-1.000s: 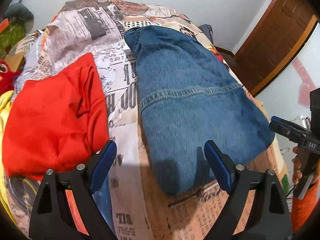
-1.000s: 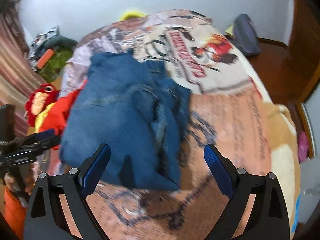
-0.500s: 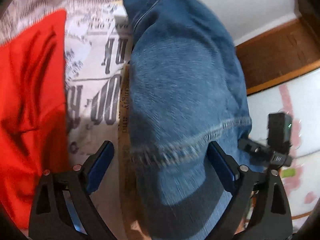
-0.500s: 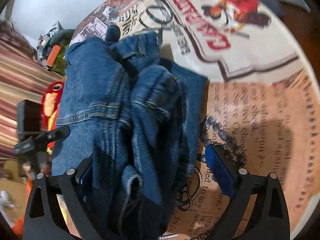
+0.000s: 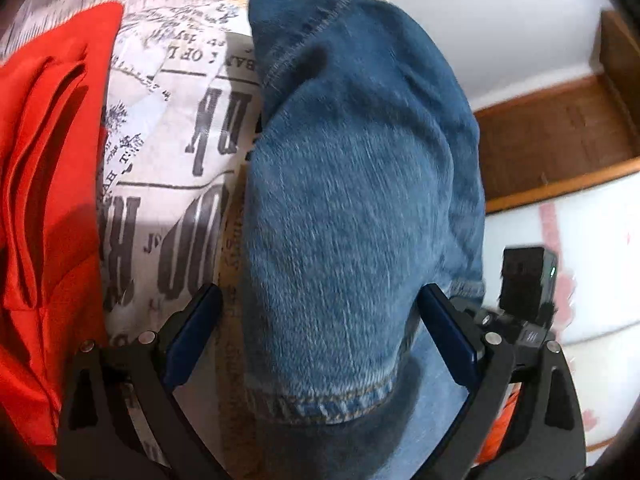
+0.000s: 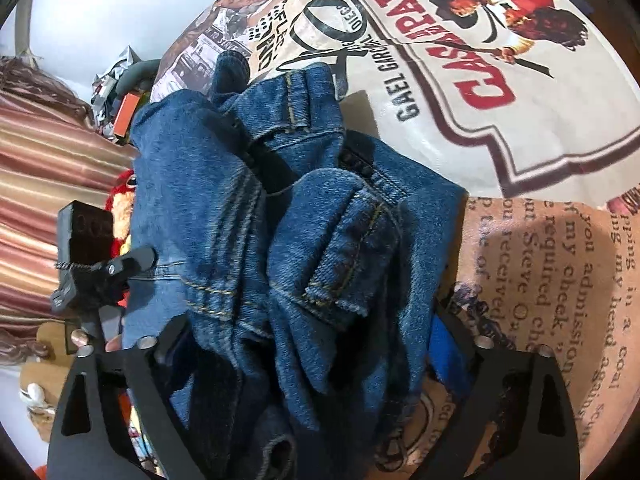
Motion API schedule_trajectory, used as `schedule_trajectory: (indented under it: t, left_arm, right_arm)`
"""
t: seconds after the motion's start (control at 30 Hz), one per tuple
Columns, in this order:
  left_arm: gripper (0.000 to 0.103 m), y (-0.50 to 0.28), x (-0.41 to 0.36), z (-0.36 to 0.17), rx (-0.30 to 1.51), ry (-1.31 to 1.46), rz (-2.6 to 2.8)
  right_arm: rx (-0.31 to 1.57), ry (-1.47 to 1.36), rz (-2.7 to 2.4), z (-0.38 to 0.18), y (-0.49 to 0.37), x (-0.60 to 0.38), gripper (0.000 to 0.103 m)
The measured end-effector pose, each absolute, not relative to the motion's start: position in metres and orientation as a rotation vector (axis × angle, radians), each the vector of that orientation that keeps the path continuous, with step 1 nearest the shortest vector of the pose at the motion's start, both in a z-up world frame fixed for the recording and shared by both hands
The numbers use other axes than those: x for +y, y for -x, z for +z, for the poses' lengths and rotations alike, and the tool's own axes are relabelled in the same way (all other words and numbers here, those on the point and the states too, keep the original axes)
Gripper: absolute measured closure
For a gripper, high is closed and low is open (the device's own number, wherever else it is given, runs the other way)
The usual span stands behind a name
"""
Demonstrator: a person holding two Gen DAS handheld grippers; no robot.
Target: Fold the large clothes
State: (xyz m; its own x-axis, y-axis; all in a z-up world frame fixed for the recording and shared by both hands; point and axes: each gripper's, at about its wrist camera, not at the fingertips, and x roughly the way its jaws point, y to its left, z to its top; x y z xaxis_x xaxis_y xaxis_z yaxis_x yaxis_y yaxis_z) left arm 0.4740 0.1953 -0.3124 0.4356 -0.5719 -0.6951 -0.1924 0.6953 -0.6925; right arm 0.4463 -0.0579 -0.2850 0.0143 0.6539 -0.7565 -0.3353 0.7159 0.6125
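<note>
Folded blue jeans (image 5: 360,200) lie on the newspaper-print bedcover (image 5: 168,160). My left gripper (image 5: 320,336) is low over their near hemmed edge and stands open. The denim fills most of the gap; the left pad is clear of it over the cover. In the right wrist view the jeans (image 6: 312,240) are a bunched stack of waistband and seams. My right gripper (image 6: 312,340) straddles this bundle and its jaws are closing. Denim hides its left pad, and its blue right pad (image 6: 448,344) sits at the cloth's edge.
A red garment (image 5: 48,200) lies left of the jeans. A red stuffed toy (image 6: 120,200) and a striped curtain (image 6: 40,184) are beyond the bed's left side. A wooden door (image 5: 560,140) stands to the right. Bare bedcover (image 6: 520,80) spreads right of the jeans.
Both grippers have dropped down and forward onto the jeans. A second ago the jeans lay ahead of the fingers; now denim sits between both pairs of jaws.
</note>
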Motion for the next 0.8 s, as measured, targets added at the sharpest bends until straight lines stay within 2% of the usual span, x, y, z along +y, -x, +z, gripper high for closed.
schedule_trajectory:
  t: [0.03,0.07,0.1,0.13,0.27,0.43,0.8]
  left_arm:
    - [0.013,-0.474,0.196,-0.312,1.115,0.835,-0.282]
    - [0.032,-0.474,0.196,-0.312,1.111,0.868,-0.322]
    - [0.033,-0.475,0.197,-0.311,1.115,0.894,-0.351]
    - [0.036,-0.473,0.196,-0.307,1.111,0.888,-0.328]
    - [0.053,-0.465,0.187,-0.286,1.104,0.823,-0.318]
    - [0.06,-0.446,0.183,-0.235,1.049,0.753,-0.343]
    - [0.061,-0.378,0.24,-0.11,0.824,0.662,-0.327]
  right_arm:
    - [1.357,-0.298,0.79,-0.284,-0.446,-0.059,0.02]
    - [1.362,-0.303,0.791,-0.281,-0.444,-0.059,0.025]
    - [1.359,-0.295,0.782,-0.277,-0.441,-0.059,0.028]
    - [1.352,-0.287,0.775,-0.273,-0.439,-0.058,0.035]
    - [1.329,-0.26,0.769,-0.25,-0.436,-0.06,0.058]
    - [1.293,-0.308,0.782,-0.214,-0.417,-0.061,0.066]
    - [1.113,-0.242,0.866,-0.113,-0.368,-0.003,0.067]
